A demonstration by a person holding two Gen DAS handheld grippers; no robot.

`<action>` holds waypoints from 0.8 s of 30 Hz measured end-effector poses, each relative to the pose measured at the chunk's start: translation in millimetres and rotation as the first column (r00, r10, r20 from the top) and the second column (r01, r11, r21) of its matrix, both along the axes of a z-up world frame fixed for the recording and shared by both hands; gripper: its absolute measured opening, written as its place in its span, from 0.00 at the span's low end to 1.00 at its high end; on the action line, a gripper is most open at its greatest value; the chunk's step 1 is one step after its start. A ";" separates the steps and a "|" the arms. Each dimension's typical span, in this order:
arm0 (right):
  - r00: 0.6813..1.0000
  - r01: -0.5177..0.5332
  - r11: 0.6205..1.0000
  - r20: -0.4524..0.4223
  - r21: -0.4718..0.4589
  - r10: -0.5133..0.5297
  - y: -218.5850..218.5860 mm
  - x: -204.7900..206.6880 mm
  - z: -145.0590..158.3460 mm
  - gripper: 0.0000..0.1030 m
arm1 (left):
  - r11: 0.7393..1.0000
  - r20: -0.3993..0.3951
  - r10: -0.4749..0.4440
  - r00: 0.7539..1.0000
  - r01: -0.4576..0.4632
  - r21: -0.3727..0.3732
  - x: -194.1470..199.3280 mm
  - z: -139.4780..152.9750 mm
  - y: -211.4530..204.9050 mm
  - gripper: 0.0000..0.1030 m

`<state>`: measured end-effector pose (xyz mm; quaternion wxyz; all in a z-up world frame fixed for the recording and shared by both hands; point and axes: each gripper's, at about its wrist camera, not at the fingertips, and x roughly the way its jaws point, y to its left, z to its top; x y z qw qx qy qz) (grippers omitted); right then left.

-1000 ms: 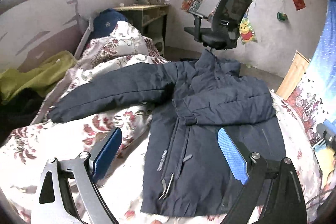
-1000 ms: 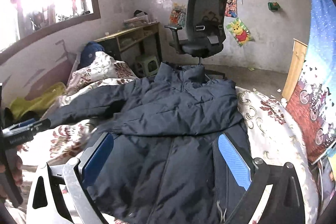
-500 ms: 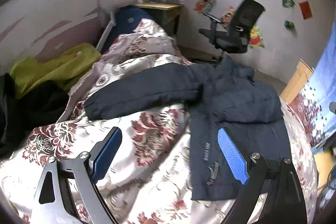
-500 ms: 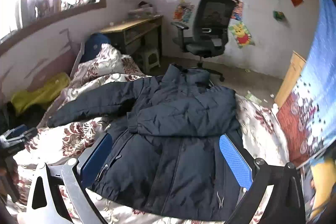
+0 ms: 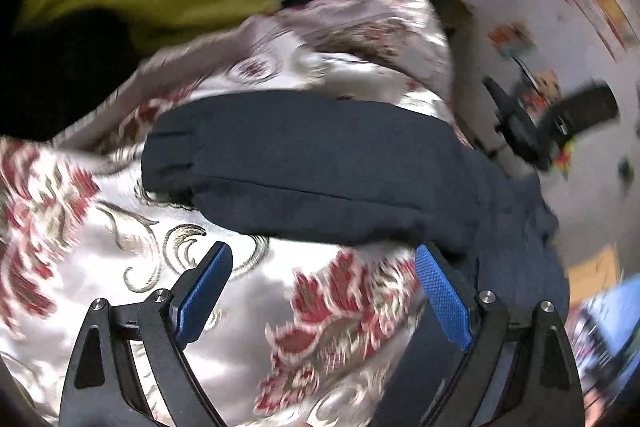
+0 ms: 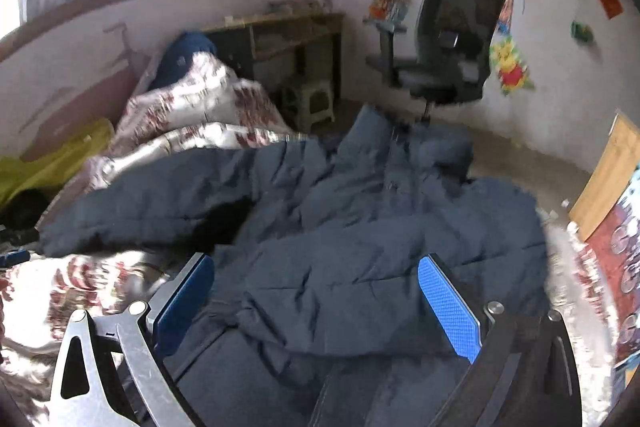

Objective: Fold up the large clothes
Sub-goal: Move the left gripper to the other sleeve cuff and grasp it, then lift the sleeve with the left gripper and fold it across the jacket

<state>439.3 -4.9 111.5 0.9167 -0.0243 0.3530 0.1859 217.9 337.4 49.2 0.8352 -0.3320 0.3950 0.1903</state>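
Jacket half folded on the bed, one sleeve still out

The navy jacket (image 6: 360,235) lies flat on the floral quilt (image 5: 120,259); one sleeve is already laid across the chest, while the other sleeve (image 5: 304,167) stretches out to the left, unfolded; body folds remain too, by my reading. The left gripper (image 5: 320,291) hangs near that sleeve, jaws spread, holding nothing; the right gripper (image 6: 316,303) hovers over the near hem, jaws likewise spread and empty.

- A floral quilt (image 5: 120,267) in white, red and tan covers the bed.
- A yellow-green cloth (image 6: 52,163) lies bunched by the wall.
- A black office chair (image 6: 452,39) stands near a wooden table (image 6: 280,27).
- A small stool (image 6: 308,103) sits under the table.
- Posters (image 6: 512,67) hang on the wall.
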 end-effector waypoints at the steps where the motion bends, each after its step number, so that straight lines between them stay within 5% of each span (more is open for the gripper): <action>1: 1.000 -0.004 1.000 -0.011 0.000 0.004 1.1 7.9 -10.4 1.00 | 0.999 -0.005 0.033 0.999 -0.033 -0.011 1.9 -4.3 7.0 0.87; 8: 0.996 -0.005 0.999 -0.094 0.051 0.010 -1.3 50.6 -70.0 1.00 | 0.964 -0.060 0.237 0.970 -0.243 -0.110 6.2 -31.8 36.8 0.86; 11: 0.995 -0.010 0.997 -0.094 0.073 0.017 -6.5 57.2 -86.7 1.00 | 0.956 -0.063 0.271 0.960 -0.276 -0.099 12.2 -30.5 37.4 0.86; 19: 0.991 0.000 0.996 -0.130 0.095 0.013 -15.0 72.3 -115.4 1.00 | 0.911 -0.008 0.413 0.911 -0.413 -0.005 21.0 -18.5 31.4 0.16; 24: 0.994 -0.028 0.999 -0.106 0.022 0.030 -7.0 72.1 -123.5 1.00 | 0.907 0.104 0.380 0.919 -0.393 0.151 35.2 21.3 12.4 0.06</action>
